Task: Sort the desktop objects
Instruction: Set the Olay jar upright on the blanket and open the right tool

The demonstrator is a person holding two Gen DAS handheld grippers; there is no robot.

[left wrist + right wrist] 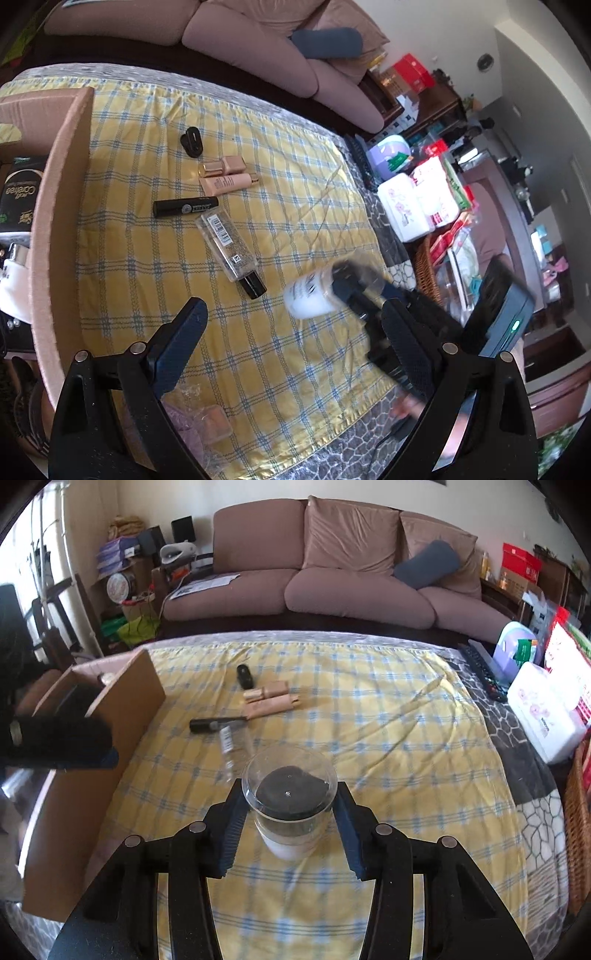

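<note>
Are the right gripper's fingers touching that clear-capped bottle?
Touching. The right wrist view shows both fingers pressed against the sides of the bottle, which sits clamped in the right gripper.

We see a mauve three-seat sofa (332,572) against a pale wall (147,498), grey-blue cushion (428,565) on its right seat. Dark wood shelf (554,579) at right, wicker basket (580,830) beside the table. Daylight from left.

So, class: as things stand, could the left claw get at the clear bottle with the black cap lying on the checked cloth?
Probably yes. The left claw is open and empty, and the clear bottle lies just ahead with bare checked cloth between. The right claw, shut on a white bottle, sits off to the side.
</note>
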